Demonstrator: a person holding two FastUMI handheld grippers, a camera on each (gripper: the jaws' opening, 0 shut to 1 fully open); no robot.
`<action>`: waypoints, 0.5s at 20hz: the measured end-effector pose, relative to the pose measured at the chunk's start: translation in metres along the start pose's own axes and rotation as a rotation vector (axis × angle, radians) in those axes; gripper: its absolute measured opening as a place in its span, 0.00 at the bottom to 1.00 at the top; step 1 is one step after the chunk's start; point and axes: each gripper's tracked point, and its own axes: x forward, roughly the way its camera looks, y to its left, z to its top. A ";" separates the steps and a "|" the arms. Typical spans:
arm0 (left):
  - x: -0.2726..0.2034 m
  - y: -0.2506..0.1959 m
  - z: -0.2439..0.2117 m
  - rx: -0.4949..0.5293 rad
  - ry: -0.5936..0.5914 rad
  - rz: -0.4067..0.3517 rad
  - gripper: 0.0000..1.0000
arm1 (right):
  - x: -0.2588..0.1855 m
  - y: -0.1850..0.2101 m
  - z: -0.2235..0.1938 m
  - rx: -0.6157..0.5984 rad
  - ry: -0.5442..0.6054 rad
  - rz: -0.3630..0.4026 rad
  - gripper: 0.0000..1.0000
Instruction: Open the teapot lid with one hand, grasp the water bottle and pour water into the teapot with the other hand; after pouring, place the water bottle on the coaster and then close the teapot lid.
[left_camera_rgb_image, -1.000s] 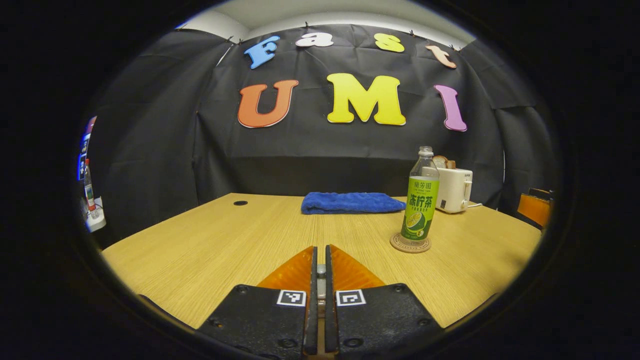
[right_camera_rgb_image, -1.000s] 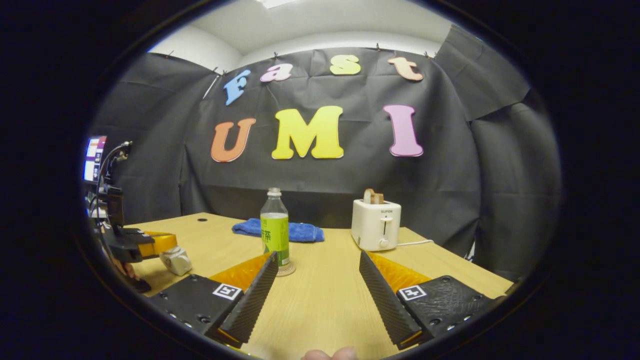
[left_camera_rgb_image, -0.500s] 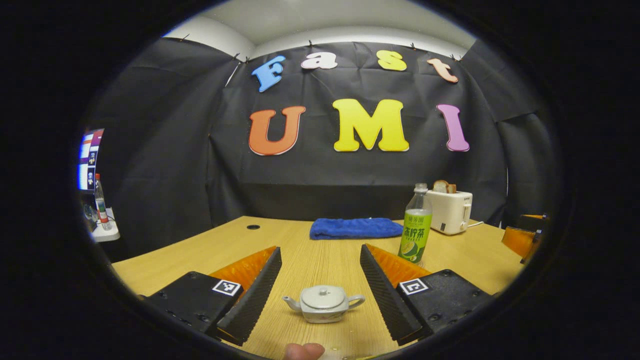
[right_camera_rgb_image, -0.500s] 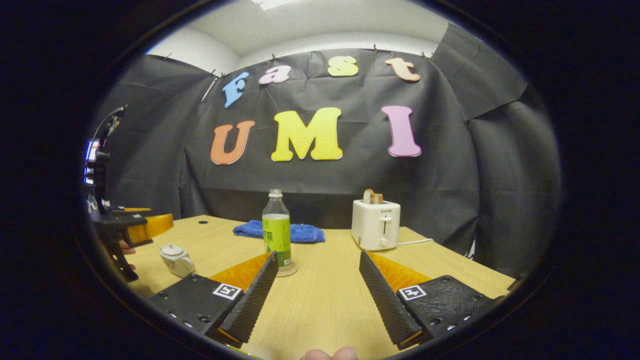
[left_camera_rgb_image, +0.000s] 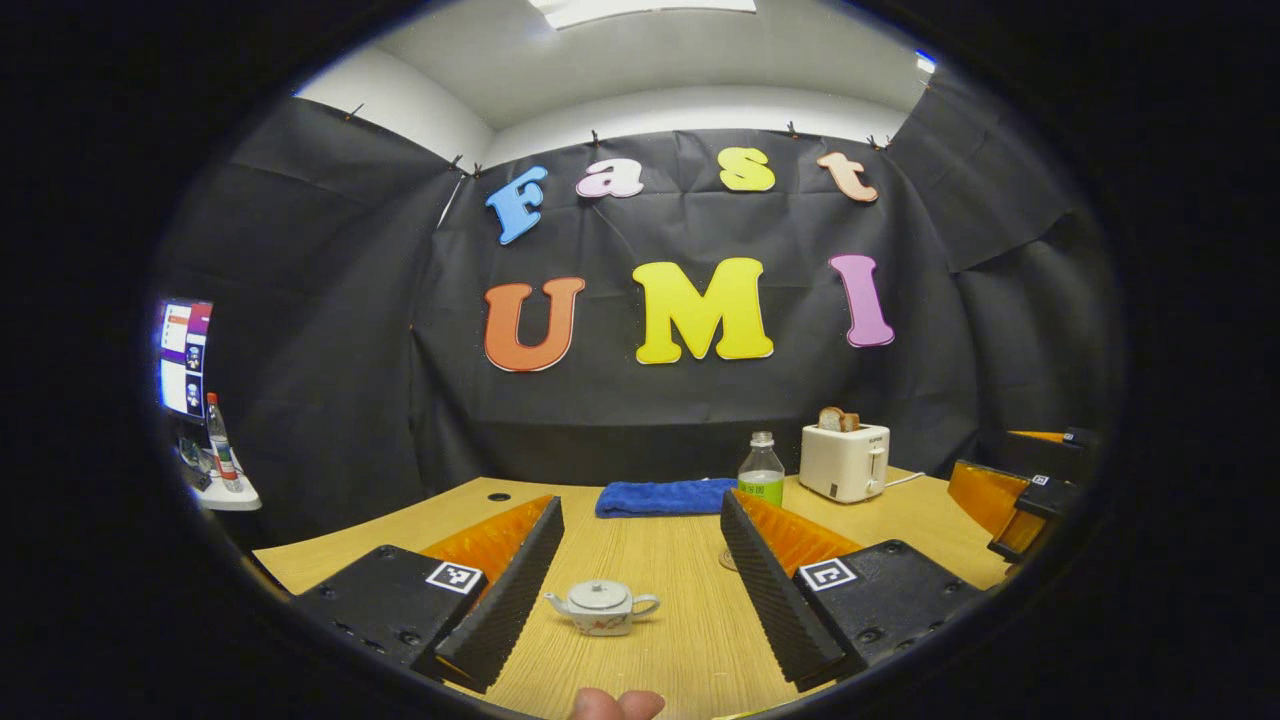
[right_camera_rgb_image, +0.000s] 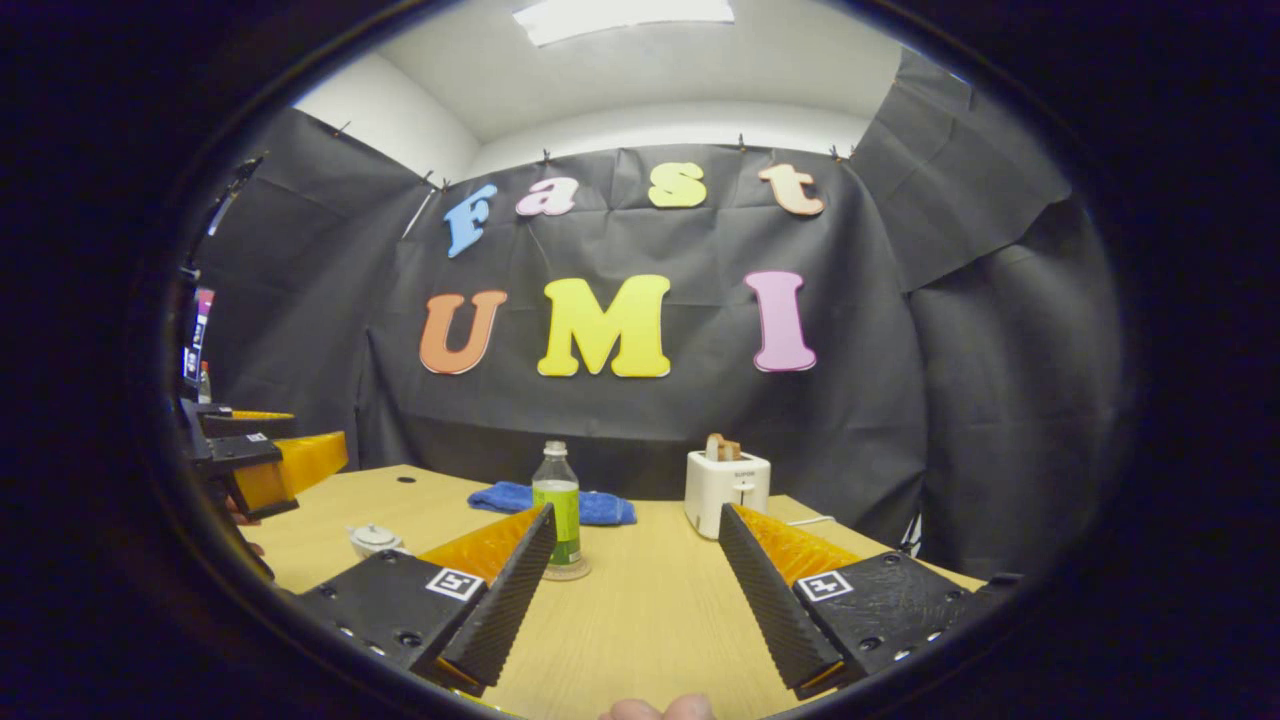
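Left gripper view: left gripper (left_camera_rgb_image: 640, 590) jaws wide apart, empty, teapot (left_camera_rgb_image: 602, 609) on the desk (left_camera_rgb_image: 660, 560) between them, lid on. Right gripper view: right gripper (right_camera_rgb_image: 635, 590) jaws spread, empty; water bottle (right_camera_rgb_image: 560, 505) upright on coaster (right_camera_rgb_image: 568, 572), well ahead. Task looks done or unstarted; if unstarted, next means lowering onto the lid knob.
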 end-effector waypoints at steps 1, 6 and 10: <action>-0.002 -0.003 0.001 0.011 0.007 -0.010 0.98 | -0.005 0.002 0.002 -0.008 -0.004 -0.003 0.98; -0.011 -0.002 0.005 0.021 0.002 -0.004 0.99 | -0.012 0.008 0.005 -0.015 0.011 -0.025 0.97; -0.014 -0.003 0.009 0.016 0.000 -0.002 0.99 | -0.012 0.023 0.007 -0.030 0.018 -0.014 0.98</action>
